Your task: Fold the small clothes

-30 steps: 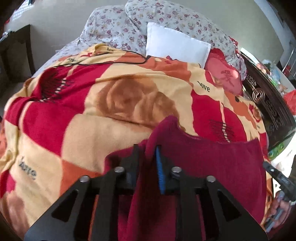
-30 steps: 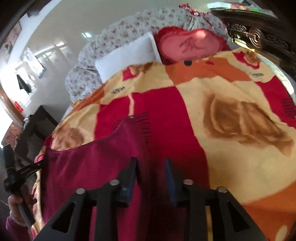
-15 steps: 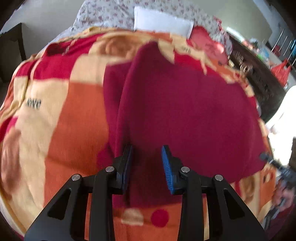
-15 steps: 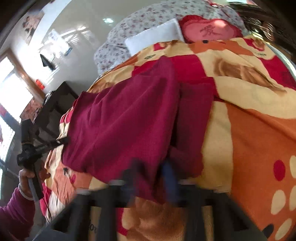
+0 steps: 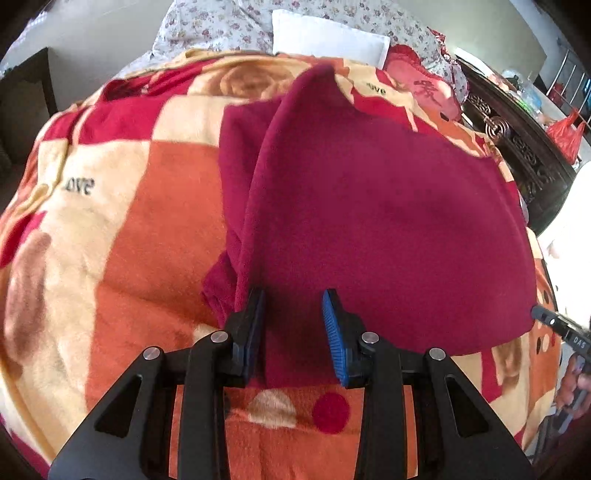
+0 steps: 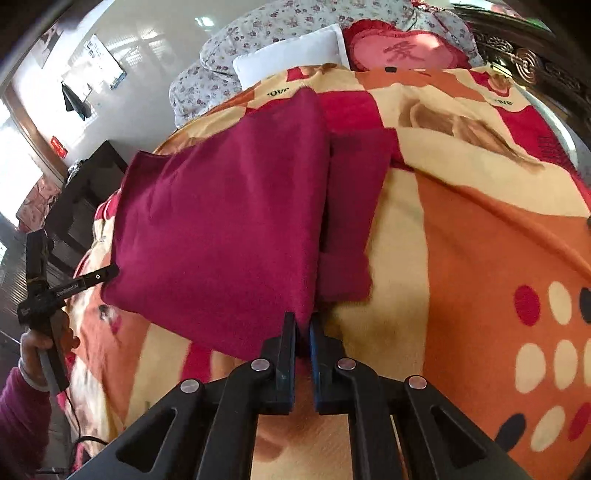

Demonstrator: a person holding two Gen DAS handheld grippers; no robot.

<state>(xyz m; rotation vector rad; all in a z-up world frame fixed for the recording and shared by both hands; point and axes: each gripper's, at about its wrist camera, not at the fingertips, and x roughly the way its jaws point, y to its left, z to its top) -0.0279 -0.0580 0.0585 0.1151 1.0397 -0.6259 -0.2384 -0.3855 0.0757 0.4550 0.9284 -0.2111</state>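
Observation:
A dark red garment [image 5: 369, 206] lies folded over itself on the patterned blanket [image 5: 122, 229], with a sleeve [image 5: 236, 155] sticking out along its left side. My left gripper [image 5: 293, 325] is open, its blue pads straddling the near edge of the garment. In the right wrist view the same garment [image 6: 229, 206] spreads left, with the sleeve [image 6: 354, 206] beside it. My right gripper [image 6: 303, 332] is shut on the garment's near corner. The left gripper also shows there [image 6: 96, 277] at the garment's left corner.
The bed carries a white pillow [image 5: 328, 40], a red heart cushion [image 6: 402, 51] and a floral quilt [image 5: 229, 26] at its head. A carved dark wooden bed frame [image 5: 517, 147] runs along the right. A dark cabinet [image 6: 81, 199] stands to the left of the bed.
Both grippers pulled the garment's edge back toward the near side, folding it over. The left gripper has opened and let go; the right stays closed on the corner.

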